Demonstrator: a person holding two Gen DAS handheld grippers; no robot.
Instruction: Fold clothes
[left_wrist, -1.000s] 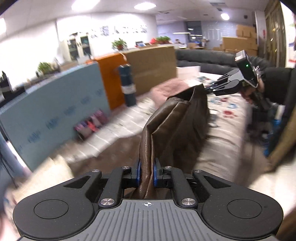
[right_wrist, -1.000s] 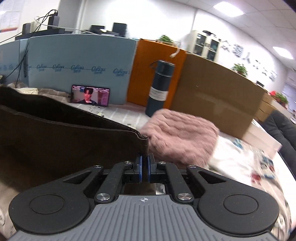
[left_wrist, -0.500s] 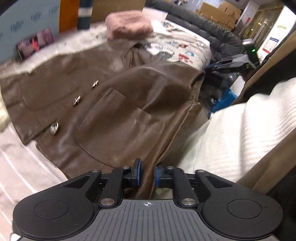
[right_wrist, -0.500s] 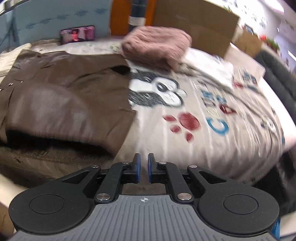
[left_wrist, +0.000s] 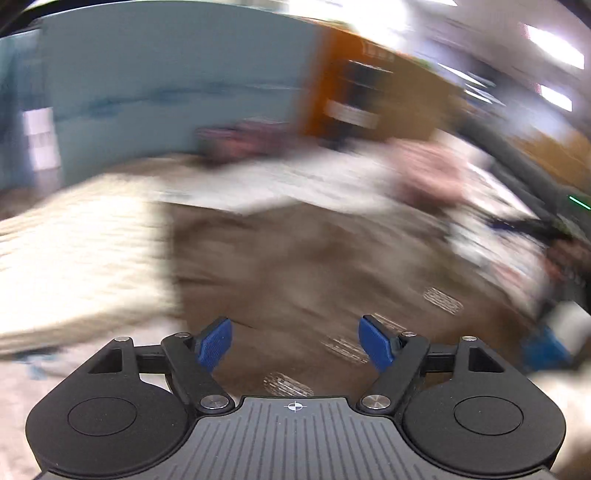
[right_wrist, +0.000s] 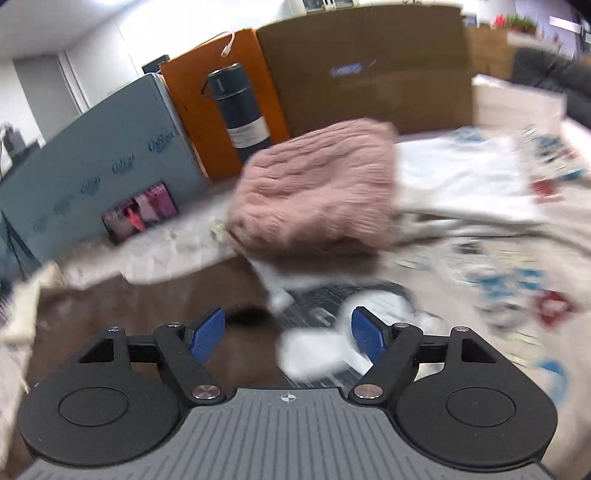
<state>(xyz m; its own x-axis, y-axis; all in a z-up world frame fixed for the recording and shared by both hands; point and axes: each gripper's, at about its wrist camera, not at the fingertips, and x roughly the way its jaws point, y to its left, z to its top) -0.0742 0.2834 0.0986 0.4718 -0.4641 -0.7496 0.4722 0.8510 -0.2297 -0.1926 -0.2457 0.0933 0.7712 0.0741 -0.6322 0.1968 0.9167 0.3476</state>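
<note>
The brown leather jacket (left_wrist: 295, 266) lies spread on the bed, heavily blurred in the left wrist view, with its metal buttons showing as pale streaks. My left gripper (left_wrist: 295, 341) hovers over it, open, nothing between the blue pads. In the right wrist view the jacket (right_wrist: 129, 314) shows as a dark brown patch at lower left. My right gripper (right_wrist: 288, 336) is open and empty above the jacket's edge and the printed sheet (right_wrist: 517, 295). The other gripper appears blurred at the right edge of the left wrist view.
A pink fuzzy sweater (right_wrist: 317, 192) and a white folded garment (right_wrist: 461, 177) lie farther back on the bed. A cream knit (left_wrist: 74, 251) lies left of the jacket. A dark flask (right_wrist: 240, 107), orange and cardboard panels, a blue panel and a phone (right_wrist: 142, 210) stand behind.
Both grippers let go of the brown jacket and opened wide. The jacket, held up a second ago, now lies flat on the bed. Both cameras are swinging fast.
</note>
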